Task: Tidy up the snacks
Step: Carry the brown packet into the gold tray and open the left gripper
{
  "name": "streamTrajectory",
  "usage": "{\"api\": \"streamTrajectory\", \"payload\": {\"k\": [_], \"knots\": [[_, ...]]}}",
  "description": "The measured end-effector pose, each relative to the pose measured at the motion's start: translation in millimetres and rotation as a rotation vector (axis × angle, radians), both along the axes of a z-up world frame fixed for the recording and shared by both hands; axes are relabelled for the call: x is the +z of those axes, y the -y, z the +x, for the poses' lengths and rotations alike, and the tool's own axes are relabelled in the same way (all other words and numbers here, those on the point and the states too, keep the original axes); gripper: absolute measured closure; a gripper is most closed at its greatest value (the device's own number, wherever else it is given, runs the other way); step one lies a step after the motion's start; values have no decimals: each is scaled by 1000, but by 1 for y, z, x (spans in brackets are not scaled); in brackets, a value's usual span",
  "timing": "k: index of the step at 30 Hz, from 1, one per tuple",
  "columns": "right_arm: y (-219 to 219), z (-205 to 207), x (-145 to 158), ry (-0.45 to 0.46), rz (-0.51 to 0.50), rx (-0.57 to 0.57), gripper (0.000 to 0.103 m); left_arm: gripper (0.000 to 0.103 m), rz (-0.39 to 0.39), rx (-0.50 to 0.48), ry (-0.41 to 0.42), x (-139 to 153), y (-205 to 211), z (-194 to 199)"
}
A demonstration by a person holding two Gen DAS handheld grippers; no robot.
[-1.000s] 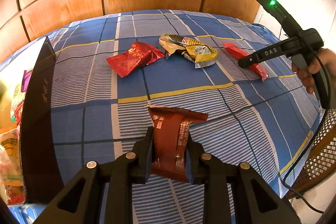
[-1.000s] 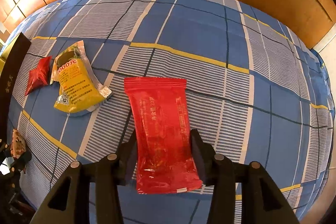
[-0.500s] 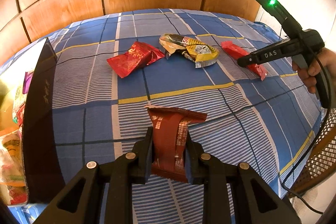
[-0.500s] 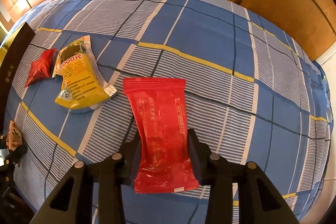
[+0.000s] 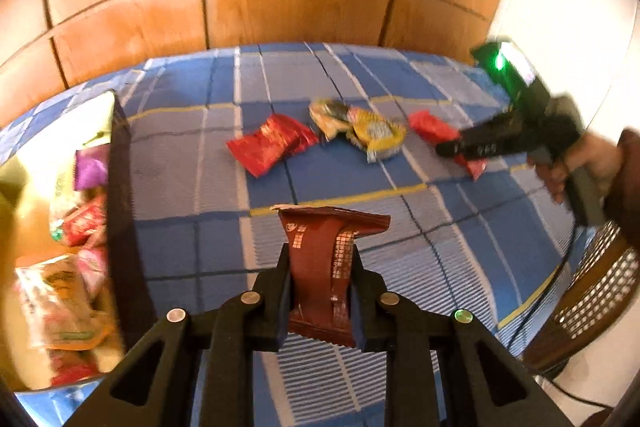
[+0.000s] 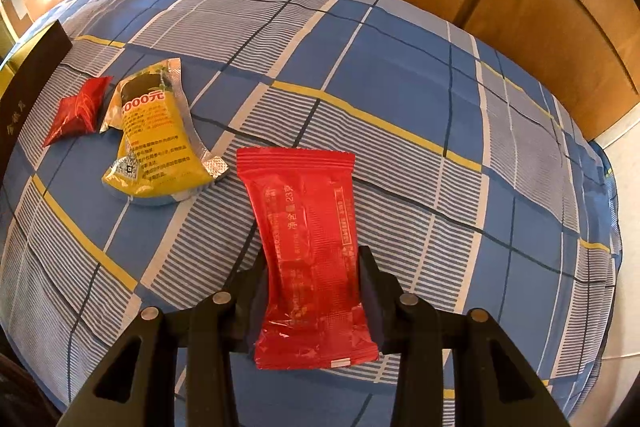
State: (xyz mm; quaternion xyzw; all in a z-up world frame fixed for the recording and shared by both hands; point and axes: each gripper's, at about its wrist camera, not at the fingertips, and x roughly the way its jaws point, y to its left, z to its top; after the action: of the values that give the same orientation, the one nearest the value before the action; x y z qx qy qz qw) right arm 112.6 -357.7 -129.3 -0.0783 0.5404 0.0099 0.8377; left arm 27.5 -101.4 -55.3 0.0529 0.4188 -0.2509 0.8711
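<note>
Above the plaid sheet (image 6: 400, 75), each hand-held gripper pinches a packet: left (image 5: 322, 291) brown (image 5: 322, 259), right (image 6: 314, 287) red (image 6: 312, 251), marked "23".

bare blue checked bedspread (image 6: 400, 75) right of the yellow packet (image 6: 154, 143); dark box wall (image 5: 122, 211) (upright) blocks the left.

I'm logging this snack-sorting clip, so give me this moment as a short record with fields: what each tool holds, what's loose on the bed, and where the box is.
left tool: shut on brown packet
right tool: shut on red packet
loose on bedsheet: yellow packet; small red packet
box: at left edge of bed, snacks inside
view quality: left view blurred
</note>
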Motion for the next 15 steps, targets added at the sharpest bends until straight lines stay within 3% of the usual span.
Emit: {"api": "streamTrajectory", "payload": {"k": [7,15], "knots": [[-12,-8,2,18,-41,21,63,80,-72,184,10,33,-63,15],[-19,-13,3,28,-65,29,63,80,-135,457,-55,27,-169,34]]}}
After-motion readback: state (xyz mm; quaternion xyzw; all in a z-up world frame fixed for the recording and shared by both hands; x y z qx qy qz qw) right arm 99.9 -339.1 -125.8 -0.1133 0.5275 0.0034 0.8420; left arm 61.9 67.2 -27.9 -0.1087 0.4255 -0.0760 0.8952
